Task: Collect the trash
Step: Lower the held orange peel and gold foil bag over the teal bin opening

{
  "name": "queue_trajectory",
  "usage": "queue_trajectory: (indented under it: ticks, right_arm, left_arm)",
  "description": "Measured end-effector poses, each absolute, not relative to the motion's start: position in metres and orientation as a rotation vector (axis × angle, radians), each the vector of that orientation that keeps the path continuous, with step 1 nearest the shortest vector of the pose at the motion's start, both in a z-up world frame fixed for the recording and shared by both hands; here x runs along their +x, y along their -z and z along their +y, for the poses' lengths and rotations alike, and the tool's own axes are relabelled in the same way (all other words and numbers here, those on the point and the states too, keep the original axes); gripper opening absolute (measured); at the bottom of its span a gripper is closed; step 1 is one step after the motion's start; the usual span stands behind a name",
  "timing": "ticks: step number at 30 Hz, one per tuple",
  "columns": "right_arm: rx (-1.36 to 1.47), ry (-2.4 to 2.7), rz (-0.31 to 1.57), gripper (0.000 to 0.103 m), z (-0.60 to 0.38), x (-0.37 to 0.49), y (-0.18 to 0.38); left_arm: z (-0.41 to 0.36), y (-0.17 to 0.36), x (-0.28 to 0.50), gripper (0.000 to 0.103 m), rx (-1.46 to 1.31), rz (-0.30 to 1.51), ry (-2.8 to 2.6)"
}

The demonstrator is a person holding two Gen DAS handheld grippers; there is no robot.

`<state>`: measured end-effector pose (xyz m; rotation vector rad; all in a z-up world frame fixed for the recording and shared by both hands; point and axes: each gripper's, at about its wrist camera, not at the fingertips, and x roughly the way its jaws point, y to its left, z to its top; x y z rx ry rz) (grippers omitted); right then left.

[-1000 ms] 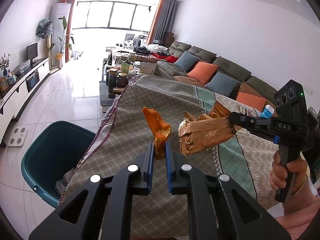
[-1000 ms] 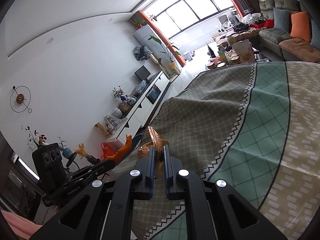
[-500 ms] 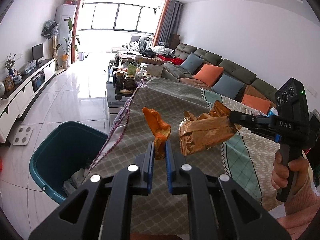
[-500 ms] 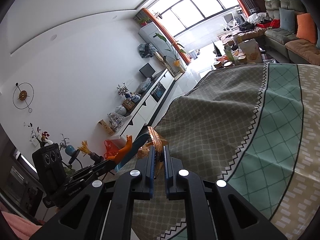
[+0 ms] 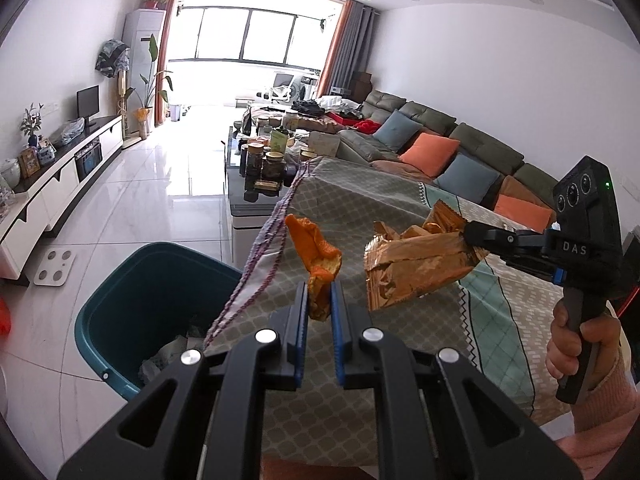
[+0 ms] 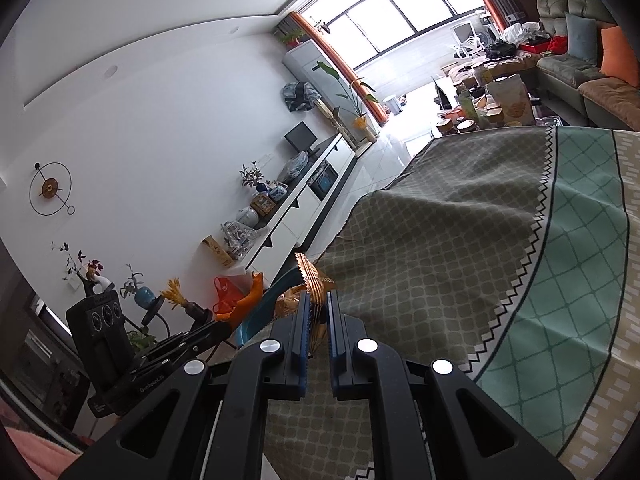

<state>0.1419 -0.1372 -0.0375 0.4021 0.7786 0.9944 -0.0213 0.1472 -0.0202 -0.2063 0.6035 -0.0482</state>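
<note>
My left gripper (image 5: 319, 294) is shut on a piece of orange peel (image 5: 316, 250), held above the edge of the cloth-covered table (image 5: 360, 208). To its right, the right gripper (image 5: 474, 242) is shut on a crumpled golden snack wrapper (image 5: 416, 264). In the right wrist view that wrapper (image 6: 314, 280) sticks up edge-on between the shut fingers of the right gripper (image 6: 318, 304), and the left gripper with the orange peel (image 6: 250, 294) shows at the lower left. A teal trash bin (image 5: 156, 304) with paper inside stands on the floor below and left of both grippers.
A patterned cloth (image 6: 460, 248) covers the table. Beyond it stands a coffee table with several jars (image 5: 268, 160), and a grey sofa with cushions (image 5: 432, 148) runs along the right wall. A white TV cabinet (image 5: 52, 184) lines the left wall. A person's hand (image 5: 572, 344) grips the right gripper's handle.
Both grippers keep their grip. The left wrist view has swung a little, so the trash bin and table edge now sit further right in it.
</note>
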Motion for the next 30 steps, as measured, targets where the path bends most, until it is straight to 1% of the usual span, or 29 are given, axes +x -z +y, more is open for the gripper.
queue_trajectory:
  ticks: [30]
  right_arm:
    - [0.375, -1.04, 0.791, 0.008, -0.106, 0.149, 0.035]
  left_arm:
    - [0.153, 0.017, -0.031, 0.012, -0.223, 0.595, -0.031]
